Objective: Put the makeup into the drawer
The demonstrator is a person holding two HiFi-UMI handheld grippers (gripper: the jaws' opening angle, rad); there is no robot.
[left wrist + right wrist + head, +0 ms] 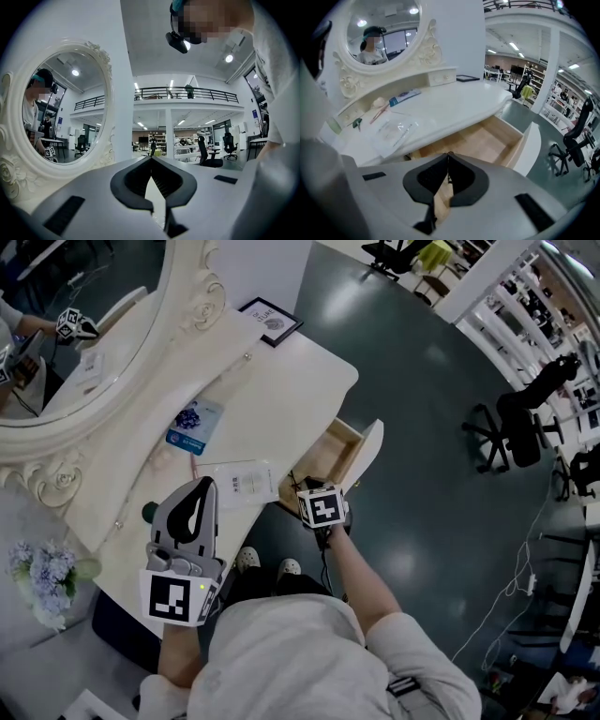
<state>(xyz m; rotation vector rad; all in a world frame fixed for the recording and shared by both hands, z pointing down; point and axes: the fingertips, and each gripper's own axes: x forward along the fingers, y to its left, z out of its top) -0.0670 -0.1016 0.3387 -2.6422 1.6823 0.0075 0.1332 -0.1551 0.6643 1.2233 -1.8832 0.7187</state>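
The white dressing table [281,399] has its wooden drawer [330,457] pulled open at the front right edge. In the right gripper view the drawer [485,143] shows a bare wood bottom. My right gripper [307,491] hangs just over the drawer's near end, its jaws [449,154] shut with nothing between them. A clear flat packet [239,479] lies on the table by the drawer, and a blue packet [194,426] lies further back. My left gripper [203,484] is held level over the table's near edge, jaws [151,159] shut and empty.
An ornate oval mirror [103,343] stands at the table's back. A pink stick [379,112], a round puff [377,102] and a small green item [356,123] lie near it. A framed picture [270,320] leans at the far end. Office chairs [520,432] stand on the dark floor.
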